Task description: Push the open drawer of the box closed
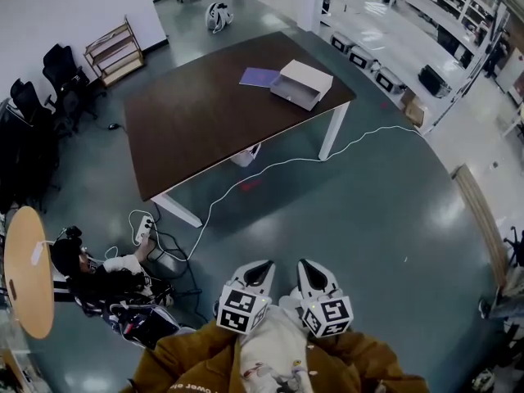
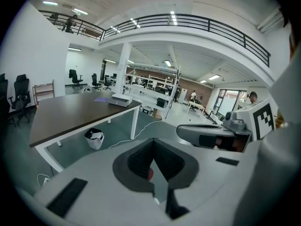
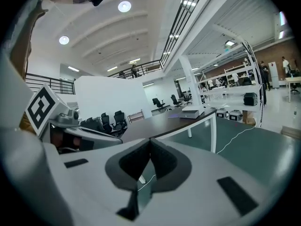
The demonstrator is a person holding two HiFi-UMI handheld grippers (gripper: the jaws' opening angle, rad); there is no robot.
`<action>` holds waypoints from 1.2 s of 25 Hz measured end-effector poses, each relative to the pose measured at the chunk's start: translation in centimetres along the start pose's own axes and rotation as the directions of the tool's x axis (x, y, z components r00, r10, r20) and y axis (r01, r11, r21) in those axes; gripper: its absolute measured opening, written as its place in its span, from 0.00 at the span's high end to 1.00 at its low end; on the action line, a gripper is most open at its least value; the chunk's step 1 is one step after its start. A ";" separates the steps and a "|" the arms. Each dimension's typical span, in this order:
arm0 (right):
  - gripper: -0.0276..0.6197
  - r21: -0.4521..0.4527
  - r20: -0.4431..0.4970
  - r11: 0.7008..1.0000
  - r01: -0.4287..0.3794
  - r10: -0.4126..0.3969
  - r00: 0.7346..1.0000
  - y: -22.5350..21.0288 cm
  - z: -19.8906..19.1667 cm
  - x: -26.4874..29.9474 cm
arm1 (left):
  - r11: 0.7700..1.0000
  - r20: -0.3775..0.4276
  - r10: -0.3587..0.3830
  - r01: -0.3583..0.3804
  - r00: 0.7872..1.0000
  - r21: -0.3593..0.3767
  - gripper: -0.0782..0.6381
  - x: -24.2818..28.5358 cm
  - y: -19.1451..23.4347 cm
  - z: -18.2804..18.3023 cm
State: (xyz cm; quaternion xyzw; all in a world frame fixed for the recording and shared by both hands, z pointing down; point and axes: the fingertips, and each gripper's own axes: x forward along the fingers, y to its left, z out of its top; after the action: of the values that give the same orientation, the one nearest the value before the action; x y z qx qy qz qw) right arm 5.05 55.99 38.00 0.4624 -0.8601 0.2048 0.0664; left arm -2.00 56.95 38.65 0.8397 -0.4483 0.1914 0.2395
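Note:
A pale box [image 1: 301, 83] lies at the far right corner of a dark brown table [image 1: 205, 121], with a purple sheet [image 1: 259, 77] beside it. At this distance I cannot make out its drawer. Both grippers are held close to my chest, several steps from the table. The left gripper [image 1: 258, 267] and right gripper [image 1: 309, 266] sit side by side, jaws pressed together and holding nothing. The left gripper view shows its shut jaws [image 2: 154, 150] and the box [image 2: 121, 100] far off. In the right gripper view the jaws [image 3: 149, 150] are shut, with the box [image 3: 191, 113] small in the distance.
A white cable [image 1: 270, 166] runs across the green floor to a power strip [image 1: 143, 229]. A seated person [image 1: 98, 273] is at the lower left beside a round wooden table [image 1: 24, 268]. Office chairs [image 1: 49, 88] line the left wall. A bin [image 2: 95, 138] stands under the table.

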 end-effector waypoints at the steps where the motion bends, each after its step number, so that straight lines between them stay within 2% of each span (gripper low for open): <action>1: 0.95 0.004 0.000 1.000 -0.002 0.002 1.000 0.0 0.1 0.2 | 1.000 -0.001 -0.003 0.003 1.000 -0.001 0.88 0.1 0.1 0.1; 7: 0.95 -0.003 -0.025 1.000 -0.007 0.007 1.000 1.8 -0.2 2.4 | 1.000 -0.012 -0.009 0.009 1.000 -0.016 0.88 -0.6 2.7 0.0; 12: 0.95 -0.035 -0.023 0.999 -0.007 0.006 1.000 4.9 0.0 5.9 | 0.996 -0.009 -0.013 0.012 1.000 -0.088 0.88 -1.8 7.6 0.0; 17: 0.95 0.014 -0.081 1.000 -0.004 0.005 0.997 6.8 -1.3 9.4 | 0.990 -0.019 -0.034 0.031 0.999 -0.135 0.88 -2.1 11.9 -0.3; 23: 0.95 0.024 -0.089 1.000 0.013 -0.011 0.996 4.8 -0.1 13.6 | 0.989 -0.021 -0.044 0.041 0.999 -0.139 0.88 1.2 15.0 1.5; 30: 0.95 0.068 -0.072 0.997 0.029 -0.024 0.997 -3.6 2.4 20.2 | 0.993 -0.043 -0.021 0.016 0.999 -0.116 0.88 9.9 18.1 5.6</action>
State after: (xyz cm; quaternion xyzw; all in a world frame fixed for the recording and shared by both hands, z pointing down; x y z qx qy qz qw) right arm -3.16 37.75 43.04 0.4682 -0.8434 0.2499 0.0837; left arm -11.51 38.44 43.61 0.8241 -0.4454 0.1814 0.2992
